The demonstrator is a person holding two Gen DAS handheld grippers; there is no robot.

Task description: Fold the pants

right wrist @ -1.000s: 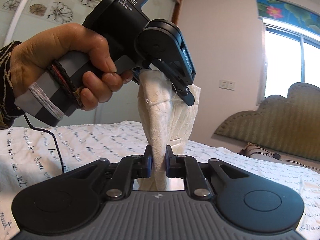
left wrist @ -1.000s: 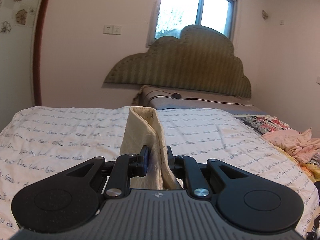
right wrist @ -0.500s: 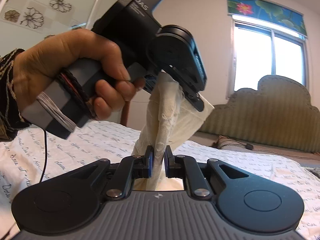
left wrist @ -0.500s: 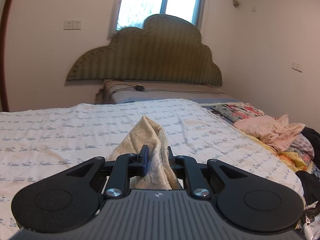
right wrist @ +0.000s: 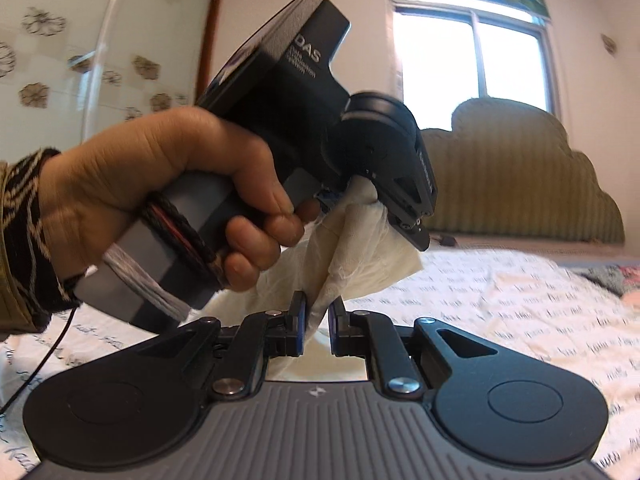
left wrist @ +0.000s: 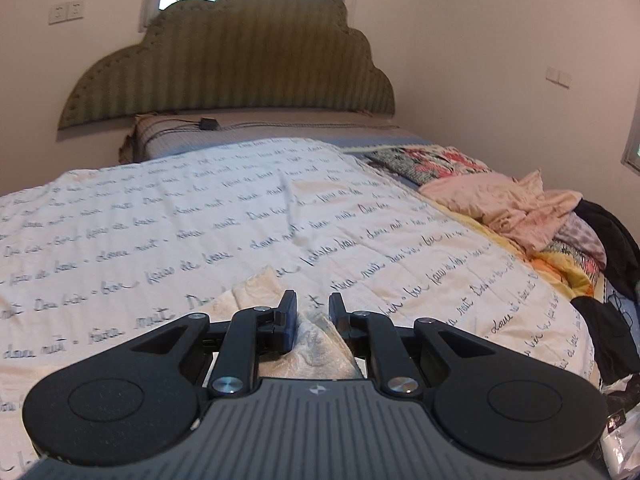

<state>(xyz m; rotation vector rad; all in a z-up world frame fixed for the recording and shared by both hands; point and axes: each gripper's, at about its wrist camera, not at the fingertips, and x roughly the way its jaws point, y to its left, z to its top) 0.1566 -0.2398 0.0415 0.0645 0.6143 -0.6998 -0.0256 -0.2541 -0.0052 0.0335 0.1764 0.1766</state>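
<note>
The cream pants hang between both grippers just above the bed. My left gripper has its jaws slightly parted, with cream cloth still lying between them low over the bedspread. In the right wrist view the left gripper, held by a hand, has cloth bunched at its jaws. My right gripper has a fold of the pants between its slightly parted fingers.
The bed has a white bedspread with script writing. A pile of pink, floral and dark clothes lies along its right edge. An olive headboard and a cable with a plug are at the far end.
Both grippers have come down toward the bedspread with the pants. The left gripper's jaws have parted and the cloth has sunk low between them. The right jaws have loosened a little.
</note>
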